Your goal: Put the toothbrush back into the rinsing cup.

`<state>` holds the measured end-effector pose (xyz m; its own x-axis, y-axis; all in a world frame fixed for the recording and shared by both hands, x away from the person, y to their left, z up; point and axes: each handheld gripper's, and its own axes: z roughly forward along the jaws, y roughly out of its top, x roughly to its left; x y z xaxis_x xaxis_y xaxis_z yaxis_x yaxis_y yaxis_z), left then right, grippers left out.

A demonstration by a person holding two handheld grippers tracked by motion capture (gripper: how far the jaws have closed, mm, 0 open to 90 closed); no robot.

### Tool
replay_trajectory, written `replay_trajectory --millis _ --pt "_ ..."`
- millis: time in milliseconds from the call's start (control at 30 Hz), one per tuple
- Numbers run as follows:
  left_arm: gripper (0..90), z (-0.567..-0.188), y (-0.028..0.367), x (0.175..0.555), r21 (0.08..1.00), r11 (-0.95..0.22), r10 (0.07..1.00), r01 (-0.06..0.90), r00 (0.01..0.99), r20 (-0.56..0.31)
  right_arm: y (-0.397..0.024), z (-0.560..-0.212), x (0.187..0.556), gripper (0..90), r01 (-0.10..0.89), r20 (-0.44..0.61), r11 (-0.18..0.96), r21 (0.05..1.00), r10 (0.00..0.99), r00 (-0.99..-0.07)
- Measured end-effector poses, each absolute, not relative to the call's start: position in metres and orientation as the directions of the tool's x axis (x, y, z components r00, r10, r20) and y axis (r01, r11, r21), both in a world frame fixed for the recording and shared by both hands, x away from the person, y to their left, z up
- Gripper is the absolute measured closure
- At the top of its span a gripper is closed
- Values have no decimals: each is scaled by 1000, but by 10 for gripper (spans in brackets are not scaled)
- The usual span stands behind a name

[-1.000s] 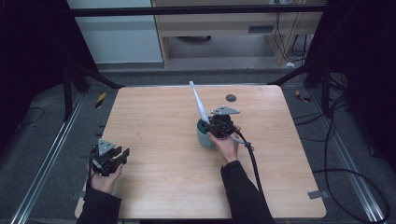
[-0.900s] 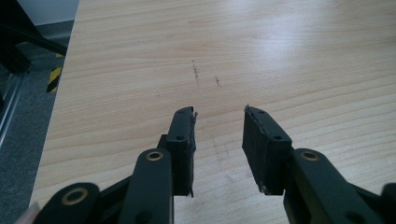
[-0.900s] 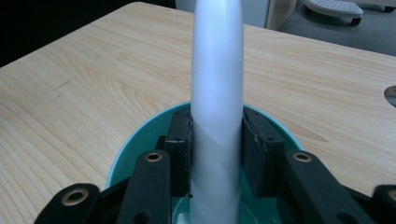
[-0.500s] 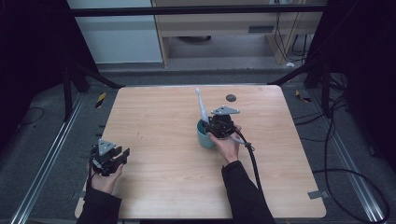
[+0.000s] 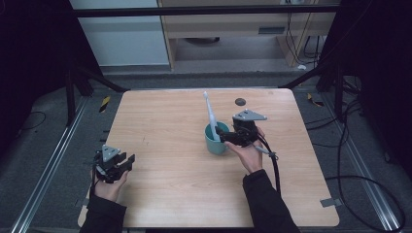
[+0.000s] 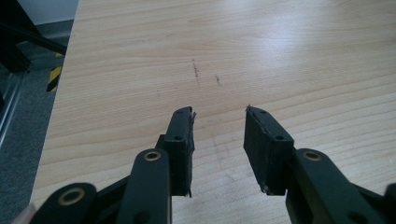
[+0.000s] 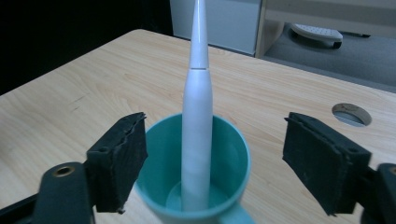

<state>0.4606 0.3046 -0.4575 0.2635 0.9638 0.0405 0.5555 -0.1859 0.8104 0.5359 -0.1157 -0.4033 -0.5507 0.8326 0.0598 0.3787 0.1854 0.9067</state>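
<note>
A pale wooden worktop (image 5: 160, 121) is sitting on a grey carpeted floor (image 5: 43, 145), with a round cable hole (image 5: 240, 102) lying near its far edge. Metal rails (image 5: 46, 174) are running along the floor on both sides. Black frame struts (image 5: 92, 80) are slanting down at the far corners. Behind, a white cabinet (image 5: 121, 41) and a light wooden desk (image 5: 233, 26) are standing. Black cables (image 5: 359, 179) are trailing across the floor at the right.
</note>
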Motion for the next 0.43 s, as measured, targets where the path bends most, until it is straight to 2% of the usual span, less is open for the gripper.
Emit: replay_trajectory --millis 433 --pt "558 -458 305 461 808 -184 965 560 260 39 -177 -417 479 164 413 38 190 891 873 -486"
